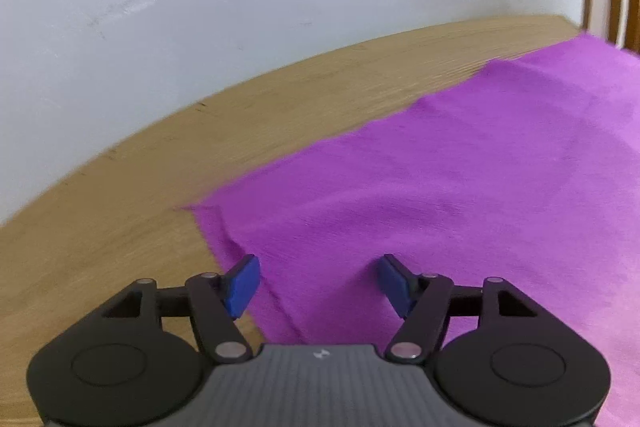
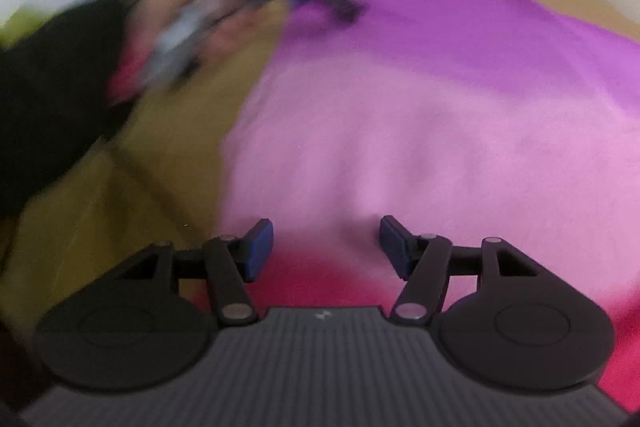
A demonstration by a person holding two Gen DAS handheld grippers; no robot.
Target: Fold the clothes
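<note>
A wooden table (image 1: pixel 120 227) is lying under and left of the tongs, a white wall (image 1: pixel 200 7) standing beyond

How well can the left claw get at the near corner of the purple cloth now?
Probably yes. The left claw stands open just above the purple cloth, whose corner lies flat on the wooden table with nothing in between.

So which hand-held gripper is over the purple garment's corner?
The left hand-held gripper: the purple garment ends at a corner beside its left finger, against bare wooden table. The right hand-held gripper is over mid-cloth.
</note>
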